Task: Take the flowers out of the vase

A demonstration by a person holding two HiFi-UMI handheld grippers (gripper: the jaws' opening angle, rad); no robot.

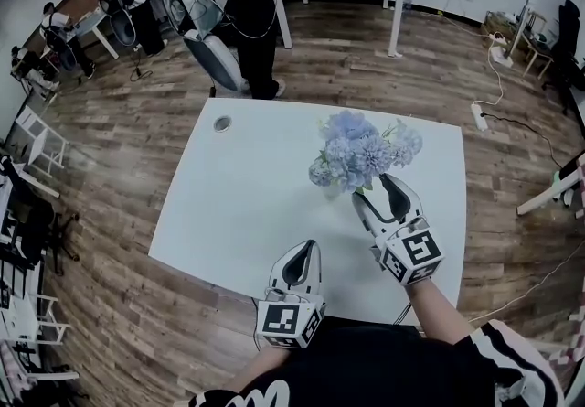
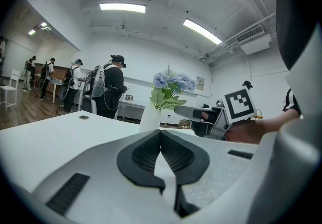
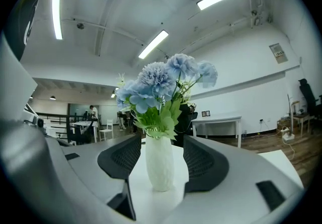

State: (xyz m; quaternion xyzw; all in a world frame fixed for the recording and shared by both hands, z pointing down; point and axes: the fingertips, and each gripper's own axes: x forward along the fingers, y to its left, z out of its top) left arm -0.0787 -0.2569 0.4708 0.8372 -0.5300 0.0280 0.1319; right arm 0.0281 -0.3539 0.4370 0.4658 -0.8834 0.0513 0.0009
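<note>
Progress on the task is close to zero: the flowers (image 1: 361, 149) are all in the vase (image 3: 160, 165) and neither tool touches them yet, so the whole lifting out is left to do.

At the left, the left gripper (image 1: 309, 250) hangs over the near edge of the white tabletop (image 1: 238, 204). Its jaws are pressed together with nothing between them, and it points toward the vase from well apart.

The vase stands upright on the right half of the tabletop, about midway between the far edge and the near edge. It is a small white vase with a textured surface, wider in the middle and narrow at the neck. The flowers are a tight bunch of pale blue round heads with green leaves just above the neck, and they spread much wider than the vase. From above they hide it almost fully.

At the right, the right gripper (image 1: 373, 190) is near the vase with its jaws spread apart. In the right gripper view the vase shows in the gap between them, but it stands a little beyond the tips, I judge, and no pad touches it. The jaws are level with the vase body, below the stems.
</note>
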